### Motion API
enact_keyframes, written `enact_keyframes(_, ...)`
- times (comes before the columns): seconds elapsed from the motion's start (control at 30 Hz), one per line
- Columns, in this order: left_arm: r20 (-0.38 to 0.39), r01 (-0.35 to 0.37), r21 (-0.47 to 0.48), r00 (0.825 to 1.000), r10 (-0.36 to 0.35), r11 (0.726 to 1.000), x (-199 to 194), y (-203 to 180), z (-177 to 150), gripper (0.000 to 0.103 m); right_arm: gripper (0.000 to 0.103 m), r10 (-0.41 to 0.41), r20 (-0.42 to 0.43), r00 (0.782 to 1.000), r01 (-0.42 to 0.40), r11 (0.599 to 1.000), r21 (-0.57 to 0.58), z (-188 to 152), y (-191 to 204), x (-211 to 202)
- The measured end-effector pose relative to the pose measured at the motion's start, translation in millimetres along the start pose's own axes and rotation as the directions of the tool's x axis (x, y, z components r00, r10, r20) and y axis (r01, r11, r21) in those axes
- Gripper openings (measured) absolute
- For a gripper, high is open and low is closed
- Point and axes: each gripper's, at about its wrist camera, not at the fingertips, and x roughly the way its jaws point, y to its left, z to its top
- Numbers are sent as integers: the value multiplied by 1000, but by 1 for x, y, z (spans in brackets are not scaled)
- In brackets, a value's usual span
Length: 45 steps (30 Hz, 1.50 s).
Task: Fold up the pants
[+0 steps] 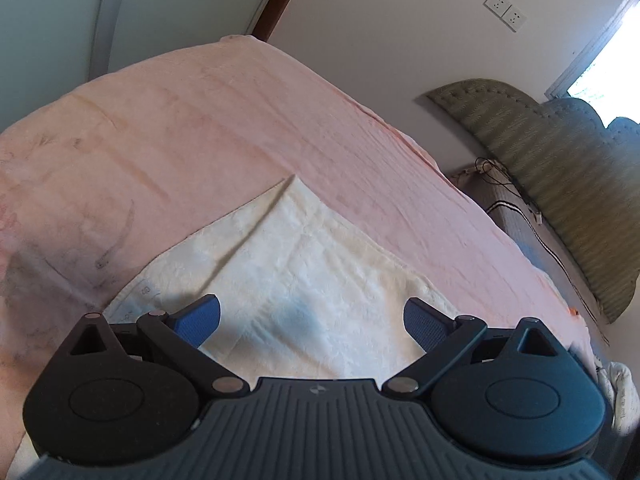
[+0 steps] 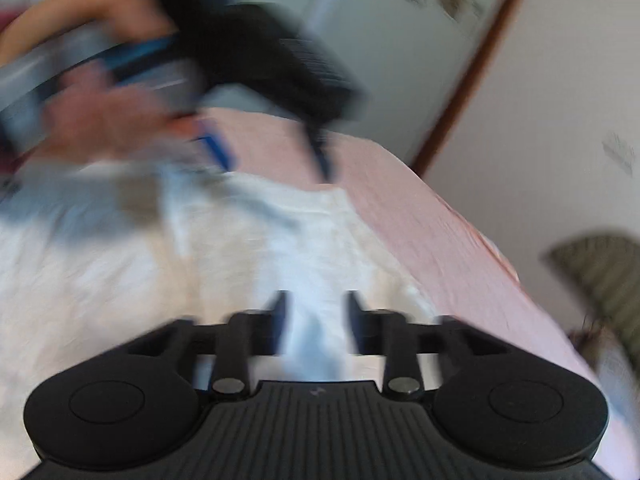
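Note:
White textured pants (image 1: 296, 264) lie flat on a pink bedsheet (image 1: 192, 120), with a fold line running to a corner at the far end. My left gripper (image 1: 312, 320) is open wide and empty, just above the near part of the pants. In the blurred right wrist view the pants (image 2: 240, 248) spread below my right gripper (image 2: 316, 320), which is open with a narrower gap and holds nothing. The left gripper (image 2: 276, 160) and the person's hand show at the upper left of that view, over the far edge of the pants.
The bed's right edge (image 1: 500, 240) drops off toward a padded green headboard (image 1: 560, 184) leaning on the wall. A grey mattress with cables (image 1: 516, 216) lies beside the bed. A wall with sockets (image 1: 506, 10) and a door frame (image 2: 472, 68) stand behind.

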Motion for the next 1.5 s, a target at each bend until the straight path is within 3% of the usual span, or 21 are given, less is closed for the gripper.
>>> enact_keyframes(0.07, 11, -8, 0, 1000, 8, 1000, -1, 3, 0, 99, 93, -2, 6, 1000, 1, 989, 146, 6, -44, 20)
enact_keyframes(0.1, 9, -10, -5, 1000, 10, 1000, 1, 4, 1, 99, 93, 47, -37, 998, -37, 969, 245, 8, -69, 37)
enact_keyframes(0.17, -3, -24, -18, 1000, 24, 1000, 4, 6, 4, 99, 92, 130, -90, 987, -75, 885, 459, 4, -108, 66)
enact_keyframes(0.23, -12, -26, -23, 1000, 26, 999, 6, 8, 5, 99, 92, 283, -119, 952, -147, 760, 634, -11, -135, 95)
enact_keyframes(0.27, -15, -25, -24, 1000, 24, 999, 7, 8, 5, 99, 86, 302, -107, 947, -145, 703, 696, -20, -144, 100)
enact_keyframes(0.3, -14, -20, -27, 1000, 19, 999, 7, 9, 5, 99, 58, 302, -108, 947, -139, 690, 711, -24, -145, 104)
enact_keyframes(0.37, -13, -3, -39, 1000, 3, 999, 7, 11, 6, 99, 20, 322, -101, 941, -175, 720, 672, -24, -133, 101)
enact_keyframes(0.43, -13, 42, -67, 999, -43, 997, 7, 13, 7, 99, 12, 284, -112, 952, -177, 814, 553, -15, -109, 89)
enact_keyframes(0.5, -20, 108, -105, 994, -110, 989, 8, 15, 9, 99, 11, 189, -109, 976, -137, 920, 366, -1, -76, 66)
enact_keyframes(0.57, -17, 159, -146, 986, -163, 976, 9, 17, 11, 99, 11, 112, -70, 991, -103, 988, 118, 9, -34, 37)
enact_keyframes(0.67, 17, 191, -187, 981, -191, 964, 8, 19, 16, 99, 11, 21, -45, 999, -29, 981, -191, 7, 24, 5)
enact_keyframes(0.8, 55, 188, -262, 982, -180, 947, 11, 25, 22, 99, 11, -2, -44, 999, -14, 932, -363, -9, 67, -11)
enact_keyframes(0.83, 59, 187, -282, 982, -178, 941, 14, 28, 22, 94, 11, 0, -46, 999, -16, 930, -368, -13, 71, -14)
enact_keyframes(0.9, 45, 183, -306, 983, -178, 934, 17, 33, 21, 67, 11, 2, -34, 999, -14, 937, -350, -17, 73, -19)
enact_keyframes(0.93, 21, 182, -307, 983, -184, 934, 19, 34, 20, 34, 11, -4, -29, 1000, -7, 939, -344, -19, 73, -20)
enact_keyframes(0.97, -2, 184, -313, 981, -195, 932, 19, 36, 18, 15, 11, -7, -27, 1000, -2, 943, -332, -20, 73, -22)
enact_keyframes(1.03, 3, 165, -321, 985, -173, 933, 10, 42, 10, 4, 11, -14, -17, 1000, 8, 951, -310, -22, 73, -23)
enact_keyframes(1.17, 26, 183, -278, 983, -183, 943, -22, 47, -5, 2, 11, -42, 2, 999, 41, 958, -285, -26, 76, -37)
enact_keyframes(1.33, 17, 190, -125, 982, -190, 974, -73, 52, -31, 3, 11, -23, 21, 1000, 28, 969, -246, -27, 93, -74)
enact_keyframes(1.5, 2, 79, 102, 997, -80, 992, -110, 53, -74, 5, 10, 37, 5, 999, -35, 979, -200, -33, 124, -113)
